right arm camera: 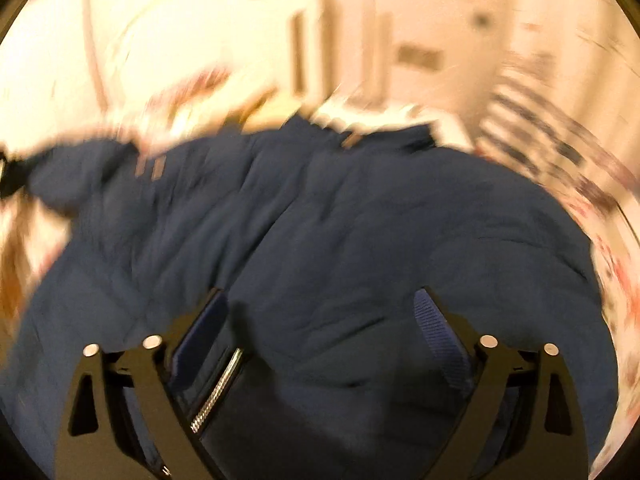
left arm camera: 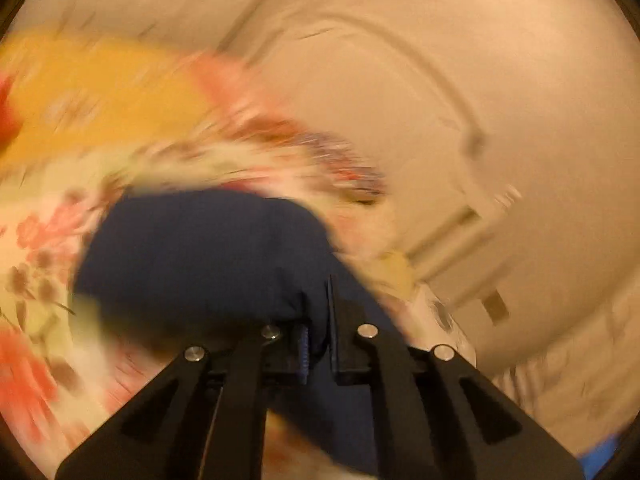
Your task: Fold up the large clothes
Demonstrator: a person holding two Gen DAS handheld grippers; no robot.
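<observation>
Left wrist view: left gripper [left arm camera: 316, 334] clenched on a fold of the navy jacket [left arm camera: 200, 248], over the floral bedspread [left arm camera: 36, 240]; right gripper [right arm camera: 320, 320] spread wide above the jacket, silver zipper [right arm camera: 218, 390] beside its left finger.

Both views are motion-blurred and lit warm yellow. A floral bedsheet [left arm camera: 36, 240] in cream, pink and orange covers the bed, with a mustard-yellow cloth [left arm camera: 100, 92] lying on it. Behind rise plain beige walls [left arm camera: 500, 60] and a pale panelled door [right arm camera: 316, 36].
</observation>
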